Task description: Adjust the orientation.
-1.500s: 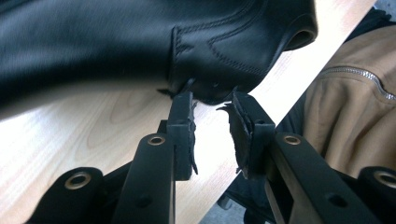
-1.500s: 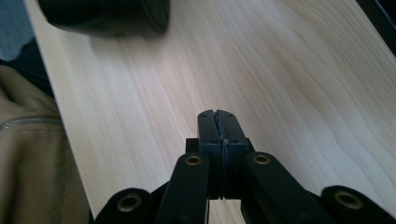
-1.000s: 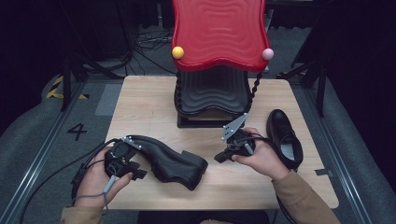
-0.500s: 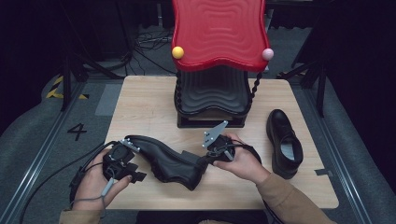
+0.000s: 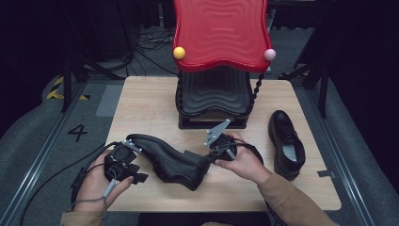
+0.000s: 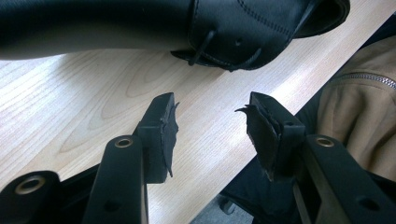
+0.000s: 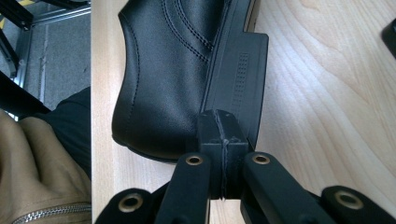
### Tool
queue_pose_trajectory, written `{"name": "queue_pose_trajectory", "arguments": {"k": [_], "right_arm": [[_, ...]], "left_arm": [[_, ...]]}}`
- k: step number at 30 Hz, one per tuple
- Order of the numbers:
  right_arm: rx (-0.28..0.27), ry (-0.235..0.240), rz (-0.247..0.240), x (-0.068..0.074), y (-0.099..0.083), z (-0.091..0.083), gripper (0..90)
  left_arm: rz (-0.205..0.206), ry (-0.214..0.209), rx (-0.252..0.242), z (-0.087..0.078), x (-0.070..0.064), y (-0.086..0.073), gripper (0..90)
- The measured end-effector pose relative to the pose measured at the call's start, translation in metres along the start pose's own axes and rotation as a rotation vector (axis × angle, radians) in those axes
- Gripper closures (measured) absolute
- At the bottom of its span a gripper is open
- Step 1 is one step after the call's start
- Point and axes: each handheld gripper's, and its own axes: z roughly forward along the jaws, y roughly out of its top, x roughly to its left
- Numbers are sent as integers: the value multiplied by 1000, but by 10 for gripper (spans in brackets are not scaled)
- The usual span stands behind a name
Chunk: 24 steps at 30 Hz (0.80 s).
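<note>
Left gripper (image 5: 134,174) sitting at the table's (image 5: 141,103) near-left corner, jaws spread wide, gripping nothing, right beside the toe of the black shoe (image 5: 169,160). Shoe tipped on its side mid-table. Right gripper (image 5: 207,160) jaws pressed together against its heel. Second shoe (image 5: 286,143) upright far right.

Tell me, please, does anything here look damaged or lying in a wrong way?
Yes. The near shoe lies tipped on its side, while the other shoe stands upright on the table. Also, the pads of the left tool look torn and frayed at their edges.
</note>
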Motion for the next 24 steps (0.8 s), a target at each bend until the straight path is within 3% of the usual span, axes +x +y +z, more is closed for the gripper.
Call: {"name": "queue_pose_trajectory", "arguments": {"k": [4, 10, 13, 14, 17, 20, 24], "right_arm": [[13, -28, 10, -3, 3, -3, 900], [70, -177, 33, -19, 6, -6, 900], [17, -220, 60, -28, 8, -18, 900], [-10, -286, 78, -32, 9, -30, 900], [-89, -244, 112, -35, 11, -52, 900], [-71, -214, 67, -30, 17, -58, 900], [-19, -149, 22, -19, 28, -45, 821]], "left_arm": [[-2, 0, -8, -1, 1, 0, 527], [-1, 0, -10, -2, 2, 0, 525], [-5, 1, -17, -4, 3, -2, 526], [-5, -1, -20, -4, 4, -2, 526], [-13, -2, -24, -4, 7, -3, 526], [-13, -5, -21, -3, 7, -2, 525], [-6, -3, -26, -4, 5, -1, 521]]}}
